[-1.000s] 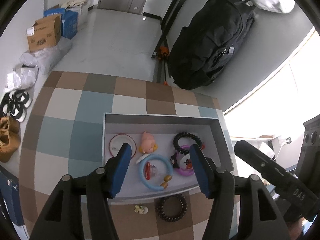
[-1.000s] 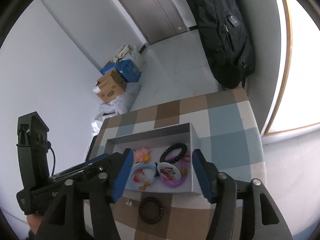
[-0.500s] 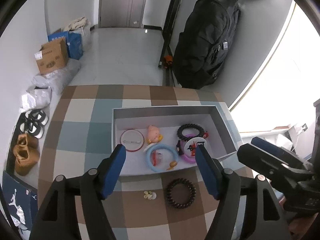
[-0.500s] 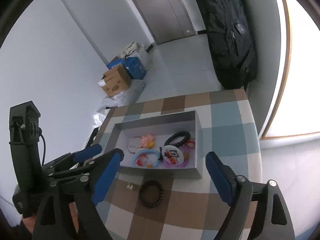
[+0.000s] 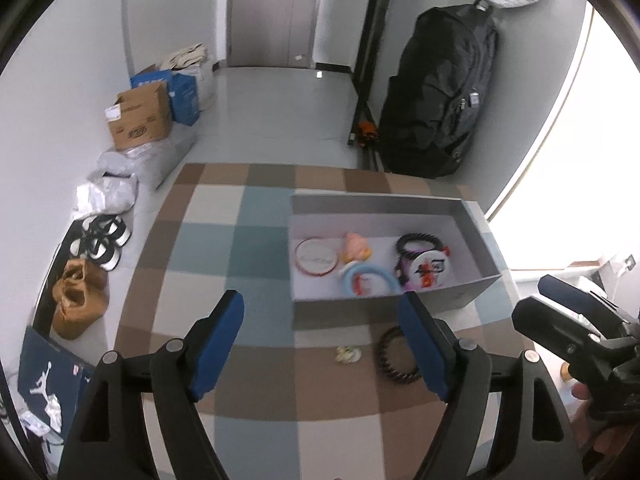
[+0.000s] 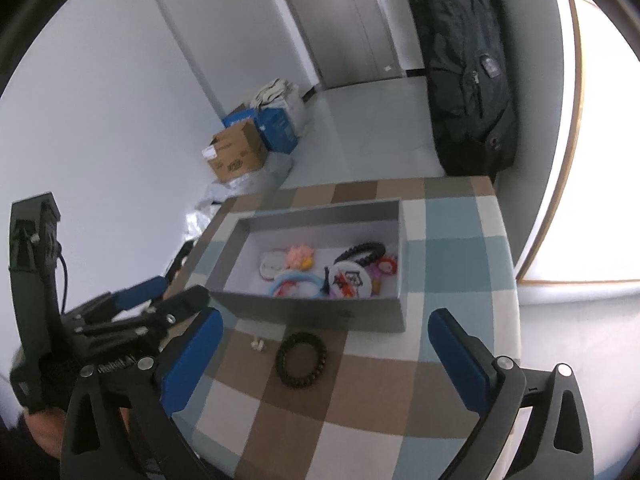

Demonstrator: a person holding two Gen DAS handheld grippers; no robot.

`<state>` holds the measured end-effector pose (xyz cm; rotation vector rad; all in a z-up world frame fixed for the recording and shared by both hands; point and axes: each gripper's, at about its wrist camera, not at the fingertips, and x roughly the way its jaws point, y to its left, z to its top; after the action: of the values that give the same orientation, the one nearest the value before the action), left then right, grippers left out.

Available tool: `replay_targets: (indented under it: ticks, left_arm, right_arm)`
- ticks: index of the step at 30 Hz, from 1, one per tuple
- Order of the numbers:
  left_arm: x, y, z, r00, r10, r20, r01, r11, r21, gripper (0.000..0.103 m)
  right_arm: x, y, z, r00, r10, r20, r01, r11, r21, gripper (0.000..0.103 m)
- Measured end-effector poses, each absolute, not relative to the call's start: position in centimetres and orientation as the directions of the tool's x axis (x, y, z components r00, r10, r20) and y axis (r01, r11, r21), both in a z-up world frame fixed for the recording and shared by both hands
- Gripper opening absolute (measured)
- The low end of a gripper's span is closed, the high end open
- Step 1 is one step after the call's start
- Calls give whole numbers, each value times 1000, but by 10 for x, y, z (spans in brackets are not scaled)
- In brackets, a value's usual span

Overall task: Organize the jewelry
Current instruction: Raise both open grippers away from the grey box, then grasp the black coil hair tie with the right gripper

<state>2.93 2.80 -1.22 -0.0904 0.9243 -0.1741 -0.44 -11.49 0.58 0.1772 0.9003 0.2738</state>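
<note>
Jewelry lies in two groups ahead of both claws. One grey box [image 6: 316, 312], open-topped and white inside, holds the larger group: one red-rimmed round piece [image 5: 315, 257], one pink figure [image 5: 357, 245], one light-blue ring [image 5: 370, 281], one black braided band [image 5: 416, 242], one white round badge [image 5: 428, 271] with red and black marks, and a purple piece under the badge, mostly hidden. Outside the box, just before its near wall, two items rest on the checked tablecloth [image 6: 352, 392]: one black coiled hair tie [image 6: 301, 359] and one small cream earring [image 6: 258, 345].

Left claw [image 5: 320, 346]: jaws wide, just opened further, nothing between the blue pads; the earring lies ahead between the tips, the hair tie partly behind the right finger.

Right claw [image 6: 324, 358]: jaws at full spread, just opened further, empty; the hair tie lies ahead between the tips and the earring nearer its left finger.
</note>
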Motion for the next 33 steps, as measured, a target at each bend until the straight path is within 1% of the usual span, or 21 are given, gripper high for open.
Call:
replay_targets:
  ticks: [5,11,15,21,23,27,33]
  left_arm:
    - [24,47,-24,572,-176,-801,70,984,-166,82]
    - [22,61,-35,542,-168,-823,33,983,-179,82]
    - [19,67,-37,520,-164,-838,15,983,-183,82]
    - [18,73,-39,520,-166,-838,10,982,-189,82]
    - [19,74,-40,516,-169,-840,10,982,-191,82]
    - [19,75,-42,511,-174,-842,13,981,-195,82]
    - [20,76,-42,506,-190,-841,21,978,-208,82]
  right_arm:
    - [-8,-104,-11,541,310,-782,-197,950,241,103]
    - [-6,-85,-36,470,300,-830,-252,947,200,103]
    - [-5,-73,-49,428,280,-859,-285,944,166,100]
    - [0,-56,-62,412,230,-882,-323,942,95,91]
    - [3,-51,-65,410,217,-886,-332,940,77,84]
    - [7,-45,-71,410,186,-893,-349,937,35,79]
    - [7,-32,-78,416,133,-899,-389,920,-44,66]
